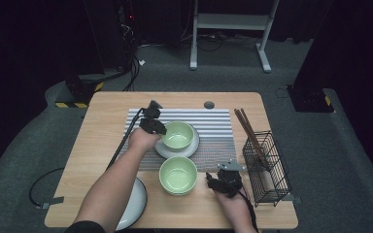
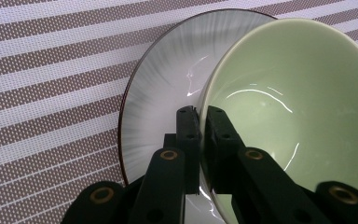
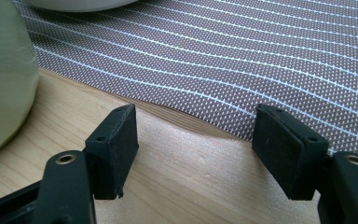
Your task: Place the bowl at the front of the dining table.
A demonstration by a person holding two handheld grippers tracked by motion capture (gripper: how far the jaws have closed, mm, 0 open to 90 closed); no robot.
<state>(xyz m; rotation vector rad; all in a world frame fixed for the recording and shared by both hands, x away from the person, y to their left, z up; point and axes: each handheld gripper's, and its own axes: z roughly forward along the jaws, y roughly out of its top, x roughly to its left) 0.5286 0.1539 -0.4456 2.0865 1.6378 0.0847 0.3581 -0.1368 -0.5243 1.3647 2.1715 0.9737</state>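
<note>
A wooden bench (image 1: 102,145) carries a striped placemat (image 1: 213,121) across its far half. At the bench's right edge stands a black wire basket (image 1: 267,170) with brown chopsticks (image 1: 247,128) leaning out of it. A grey-white plate (image 1: 135,201) lies at the near left edge, partly under the person's forearm. On the placemat sits a small white plate (image 1: 187,150), and on it a green bowl (image 1: 178,135); a second green bowl (image 1: 178,174) rests on the bare wood nearer the person. The left hand-held gripper (image 1: 159,130) is clenched on the left rim of the far bowl, one jaw inside and one outside. The right hand-held gripper (image 1: 213,183) hovers released beside the near bowl, jaws wide apart over the wood.
</note>
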